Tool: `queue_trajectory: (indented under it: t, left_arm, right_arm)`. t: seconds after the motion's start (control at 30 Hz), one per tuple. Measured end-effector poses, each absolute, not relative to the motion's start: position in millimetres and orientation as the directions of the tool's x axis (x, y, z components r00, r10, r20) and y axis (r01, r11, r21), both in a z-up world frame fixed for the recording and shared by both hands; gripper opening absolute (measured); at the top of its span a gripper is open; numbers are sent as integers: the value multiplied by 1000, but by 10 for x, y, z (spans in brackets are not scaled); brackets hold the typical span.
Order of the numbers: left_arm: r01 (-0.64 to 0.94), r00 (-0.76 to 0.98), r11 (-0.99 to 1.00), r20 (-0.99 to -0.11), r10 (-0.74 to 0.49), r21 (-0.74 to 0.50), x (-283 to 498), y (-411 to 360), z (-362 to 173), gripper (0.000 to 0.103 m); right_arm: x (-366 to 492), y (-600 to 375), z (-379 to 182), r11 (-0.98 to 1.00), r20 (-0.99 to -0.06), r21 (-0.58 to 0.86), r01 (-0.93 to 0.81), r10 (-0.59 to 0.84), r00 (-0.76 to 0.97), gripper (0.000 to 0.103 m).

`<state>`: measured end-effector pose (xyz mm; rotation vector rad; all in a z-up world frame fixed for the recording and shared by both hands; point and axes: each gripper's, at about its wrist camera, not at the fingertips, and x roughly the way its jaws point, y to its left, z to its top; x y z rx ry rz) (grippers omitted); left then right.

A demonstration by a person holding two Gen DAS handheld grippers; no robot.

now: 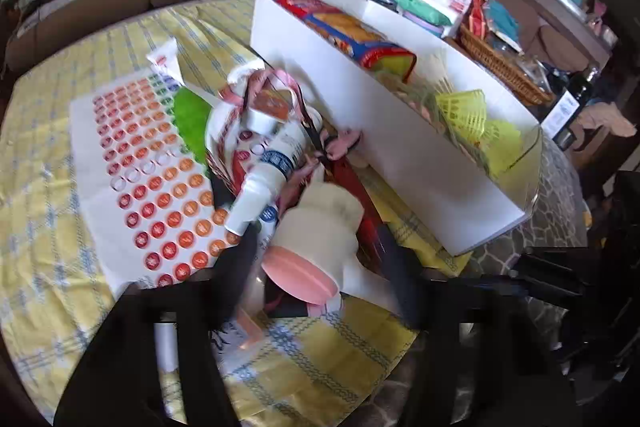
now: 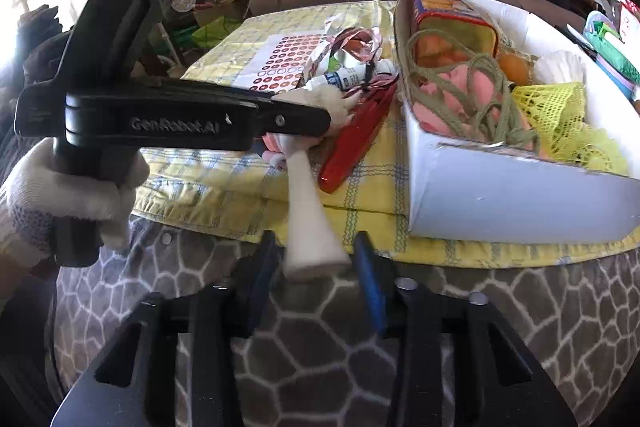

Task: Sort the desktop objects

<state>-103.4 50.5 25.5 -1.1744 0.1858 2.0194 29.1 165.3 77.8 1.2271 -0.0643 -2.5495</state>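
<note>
We saw a table under a yellow checked cloth (image 1: 52, 187), with a long white box (image 1: 400, 131) of sorted things lying across it. Only the right wrist view looked into the box's near end: green cord (image 2: 472, 95) over something pink, beside yellow mesh shuttlecocks (image 2: 556, 107). Only the left wrist view showed the wicker basket (image 1: 500, 63) and dark bottle (image 1: 568, 103) behind the box, and the whole sticker sheet (image 1: 160, 187).

Beside the box lay a heap: a white spray bottle (image 1: 272, 167), pink ribbon and a red case (image 2: 356, 143). The cream handled object (image 2: 308, 211) with a pink face lay at its near edge.

The left gripper (image 1: 316, 291) stood partly open around the object's head; blur hid whether its pads touched. The right gripper (image 2: 316, 267) stood narrowly open either side of the handle's end, contact unclear. A gloved hand (image 2: 72, 195) held the left gripper's handle.
</note>
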Motion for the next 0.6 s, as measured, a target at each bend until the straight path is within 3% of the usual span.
queue_trajectory:
  t: [0.17,0.27,0.3,0.33,0.37,0.43,0.6]
  left_arm:
    - [-693,-247,-671,-788,564,-264,-1036,537,230,46]
    - [-704,-241,-669,-804,543,-240,-1045,666,143,65]
    - [-709,-255,-668,-802,540,-224,-1007,692,147,66]
    - [-703,-268,-678,-804,530,-213,-993,705,151,61]
    - [-691,-275,-689,-803,529,-218,-990,695,158,48]
    - [-654,-243,-695,-787,568,-299,-1049,596,163,48]
    - [-617,-241,-711,-779,579,-337,-1004,355,269,47]
  right_arm:
    - [263,1656,764,-944,-757,177,277,-311,-575,32]
    - [244,1640,763,-944,-755,174,280,-311,-577,32]
    - [246,1629,764,-944,-756,164,286,-306,-579,32]
    - [246,1601,765,-943,-757,149,296,-301,-580,32]
    - [259,1584,771,-941,-759,142,308,-303,-577,31]
    - [285,1568,807,-938,-751,125,324,-303,-587,31]
    - [383,1535,924,-925,-722,141,353,-340,-603,30]
